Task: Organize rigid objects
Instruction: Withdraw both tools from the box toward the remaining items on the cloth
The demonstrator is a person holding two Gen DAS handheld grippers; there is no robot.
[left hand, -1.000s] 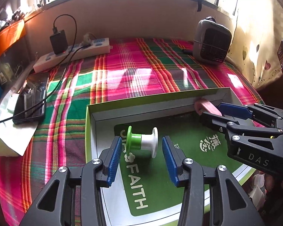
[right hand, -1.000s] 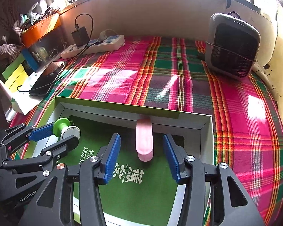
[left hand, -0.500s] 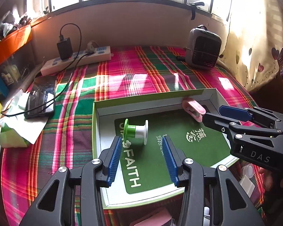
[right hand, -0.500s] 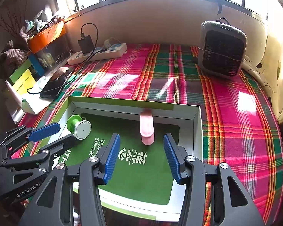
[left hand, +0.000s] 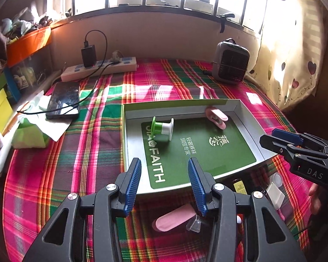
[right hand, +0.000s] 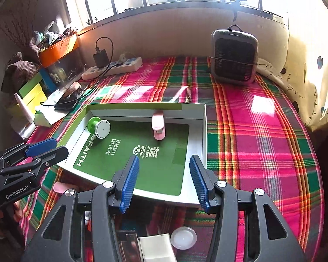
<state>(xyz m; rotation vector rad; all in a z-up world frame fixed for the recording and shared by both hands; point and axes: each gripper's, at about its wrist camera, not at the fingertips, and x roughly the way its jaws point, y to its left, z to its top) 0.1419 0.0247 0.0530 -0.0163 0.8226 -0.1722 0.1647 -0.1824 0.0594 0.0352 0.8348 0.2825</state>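
Note:
A shallow green-lined box (left hand: pixel 245 109) (right hand: pixel 202 131) lies on the plaid cloth. Inside it a green and white spool (left hand: pixel 163 127) (right hand: pixel 99 127) rests at its far left, and a pink clip (left hand: pixel 216 116) (right hand: pixel 158 125) leans against the far wall. My left gripper (left hand: pixel 164 185) (right hand: pixel 47 147) hangs open and empty over the box's near edge. My right gripper (right hand: pixel 164 182) (left hand: pixel 271 136) is open too, above the box's near right corner, holding nothing. In front of the box lie a pink oblong piece (left hand: pixel 176 217), a white block (right hand: pixel 156 247) and a white round cap (right hand: pixel 183 238).
A grey fan heater (right hand: pixel 234 56) stands at the back right. A power strip with a charger (left hand: pixel 98 68), a black phone (left hand: pixel 64 100) and a tissue pack (left hand: pixel 29 134) sit to the left. Coloured boxes (right hand: pixel 32 93) line the left edge. A curtain (left hand: pixel 295 43) hangs at right.
Both grippers have drawn back and up from the box, still open. The spool and the pink clip stay where they lay inside it. Loose pieces in front of the box have come into view.

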